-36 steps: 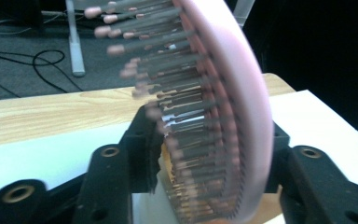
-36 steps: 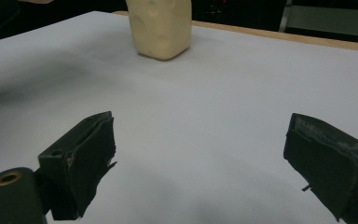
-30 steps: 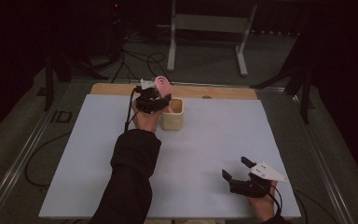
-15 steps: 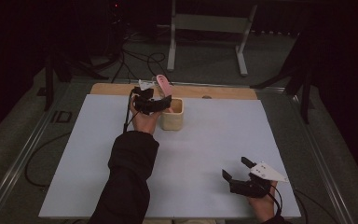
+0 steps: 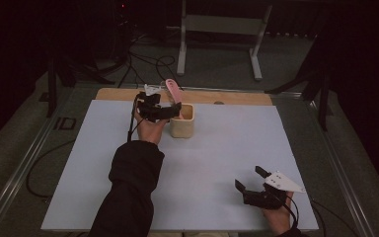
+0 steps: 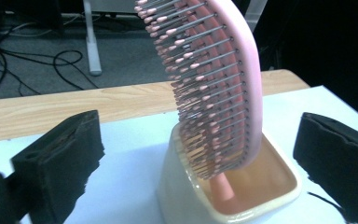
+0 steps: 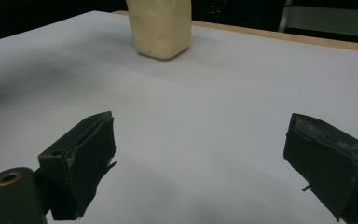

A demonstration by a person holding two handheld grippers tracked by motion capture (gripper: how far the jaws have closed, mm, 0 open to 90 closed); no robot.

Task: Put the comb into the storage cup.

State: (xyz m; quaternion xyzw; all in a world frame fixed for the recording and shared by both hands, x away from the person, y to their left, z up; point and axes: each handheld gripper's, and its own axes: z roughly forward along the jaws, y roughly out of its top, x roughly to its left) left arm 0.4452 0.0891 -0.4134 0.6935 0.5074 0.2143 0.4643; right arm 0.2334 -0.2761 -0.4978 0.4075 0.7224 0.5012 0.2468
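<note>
the left gripper (image 5: 170,111) hangs near the far edge of the white bench (image 5: 217,163), left of its middle, held in a hand (image 5: 149,129) that comes out of a dark sleeve (image 5: 128,187) reaching up from the near edge. its jaws have just been opening and now stand wide apart, one on each side of the pink hairbrush (image 5: 173,93) without pressing on it. in the left gripper view the two black pads (image 6: 60,158) sit clear of the hairbrush (image 6: 219,84), with open space between each pad and the brush

the hairbrush stands handle down in a cream cup (image 5: 182,121), tilted, its bristled head sticking up above the rim and leaning toward the far edge. in the left gripper view the bristles face left and the smooth pink back faces right; the handle goes down into the cup (image 6: 186,196), where its lower end rests against the inside. the cup stands upright on the white bench, close to the wooden strip (image 5: 237,98) that runs along the far edge

well apart from all this, at the near right corner of the bench, the right gripper (image 5: 250,183) rests low over the surface in the other hand (image 5: 276,217), with a grey three-cornered plate (image 5: 282,181) on top. its jaws are spread wide with nothing between them. in the right gripper view the pads (image 7: 81,154) frame bare white bench (image 7: 205,116), and the cream cup (image 7: 161,28) shows far off toward the far edge
</note>
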